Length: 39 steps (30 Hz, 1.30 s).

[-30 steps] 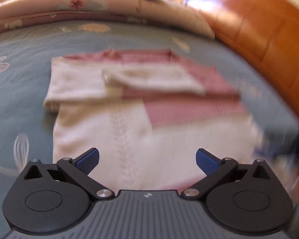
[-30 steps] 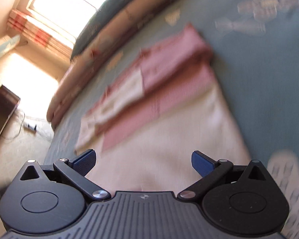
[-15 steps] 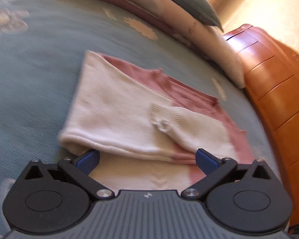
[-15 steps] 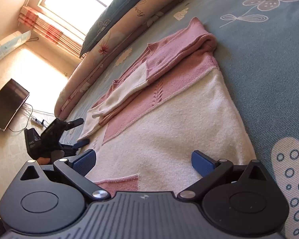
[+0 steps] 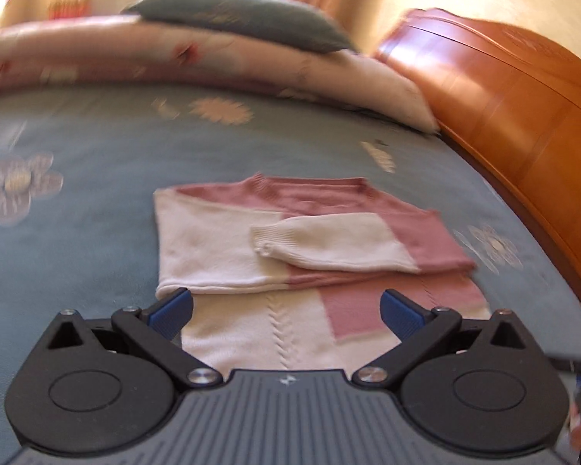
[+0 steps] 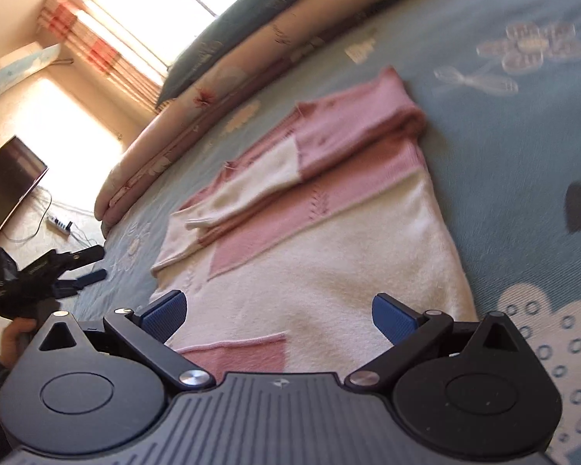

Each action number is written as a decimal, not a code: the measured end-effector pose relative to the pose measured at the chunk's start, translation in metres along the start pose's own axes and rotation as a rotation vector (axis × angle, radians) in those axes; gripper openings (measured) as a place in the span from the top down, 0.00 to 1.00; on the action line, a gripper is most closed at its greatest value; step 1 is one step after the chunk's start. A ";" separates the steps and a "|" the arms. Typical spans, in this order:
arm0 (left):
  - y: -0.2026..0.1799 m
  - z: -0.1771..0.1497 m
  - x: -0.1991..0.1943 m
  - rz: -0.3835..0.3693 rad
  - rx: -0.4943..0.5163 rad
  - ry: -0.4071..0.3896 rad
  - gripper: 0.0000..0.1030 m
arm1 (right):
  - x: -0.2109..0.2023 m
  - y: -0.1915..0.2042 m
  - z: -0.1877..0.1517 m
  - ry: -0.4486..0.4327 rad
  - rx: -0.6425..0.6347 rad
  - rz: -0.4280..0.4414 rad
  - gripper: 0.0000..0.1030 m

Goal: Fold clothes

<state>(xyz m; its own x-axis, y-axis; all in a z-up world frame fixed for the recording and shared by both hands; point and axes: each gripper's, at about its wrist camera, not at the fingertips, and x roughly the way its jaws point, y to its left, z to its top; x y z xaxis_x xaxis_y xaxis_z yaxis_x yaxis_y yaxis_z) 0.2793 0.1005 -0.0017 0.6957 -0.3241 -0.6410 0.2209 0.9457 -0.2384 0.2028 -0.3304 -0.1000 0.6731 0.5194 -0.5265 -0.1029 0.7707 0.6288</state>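
- Two grippers are in view over a blue-grey bedspread [image 5: 97,162] printed with pale flowers; nothing is held between either pair of fingers.
- At the far left of the right wrist view, a dark screen [image 6: 9,182] leans by the wall and a power strip [image 6: 60,224] lies on the floor; below them a hand [image 6: 13,339] holds the left gripper [image 6: 91,265], its jaws apart, beside the bed's edge.
- From its own camera, the left gripper [image 5: 286,306] has its blue pads spread wide; the left pad sits just at the folded sleeve's lower left corner, though contact cannot be judged.
- One pink-and-cream knitted sweater [image 5: 275,248] lies flat on the bedspread, sleeves folded across its chest; a cream cuff [image 5: 267,236] rests on top near the middle; the neckline points toward the bedding roll.
- Rolled floral bedding [image 5: 213,58] lies across the far side with a grey-blue pillow [image 5: 244,19] on top of it.
- Right of the sweater in the left wrist view stands an orange wooden headboard [image 5: 523,108].
- Over the sweater's cream hem, the right gripper [image 6: 277,310] hangs with jaws apart; a pink patch lies between its pads.
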 end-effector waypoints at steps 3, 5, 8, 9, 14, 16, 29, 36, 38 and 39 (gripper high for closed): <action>-0.023 -0.010 -0.024 -0.055 0.051 0.019 0.01 | -0.023 0.016 0.004 -0.015 -0.063 -0.021 0.00; -0.036 -0.024 -0.029 -0.071 0.069 0.052 0.01 | -0.033 0.023 0.003 -0.003 -0.093 -0.014 0.00; -0.052 -0.060 -0.016 -0.053 0.083 0.128 0.01 | -0.039 0.029 -0.006 0.039 -0.142 -0.003 0.00; -0.057 -0.073 -0.008 -0.043 0.087 0.149 0.01 | -0.039 0.031 -0.011 0.051 -0.168 -0.012 0.00; -0.079 -0.130 0.023 -0.079 0.070 0.211 0.01 | -0.028 0.035 -0.036 0.118 -0.246 -0.036 0.00; -0.084 -0.145 0.031 -0.078 0.054 0.217 0.01 | -0.022 0.028 -0.042 0.134 -0.225 -0.023 0.00; -0.099 -0.174 0.038 -0.038 0.180 0.174 0.01 | -0.018 -0.014 -0.073 0.098 -0.076 0.030 0.00; -0.112 -0.177 0.042 0.026 0.283 0.182 0.01 | -0.014 0.009 -0.087 0.086 -0.280 -0.047 0.00; -0.118 -0.178 0.035 0.046 0.342 0.167 0.01 | -0.015 0.016 -0.087 0.090 -0.321 -0.084 0.00; -0.123 -0.180 0.029 0.058 0.400 0.147 0.01 | -0.016 0.021 -0.086 0.092 -0.342 -0.105 0.00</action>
<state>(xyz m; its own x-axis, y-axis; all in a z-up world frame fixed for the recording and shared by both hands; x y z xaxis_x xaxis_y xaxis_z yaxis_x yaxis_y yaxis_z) 0.1491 -0.0298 -0.1224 0.6162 -0.2432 -0.7491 0.4523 0.8879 0.0838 0.1270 -0.2909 -0.1280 0.6256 0.4502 -0.6371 -0.2863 0.8922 0.3493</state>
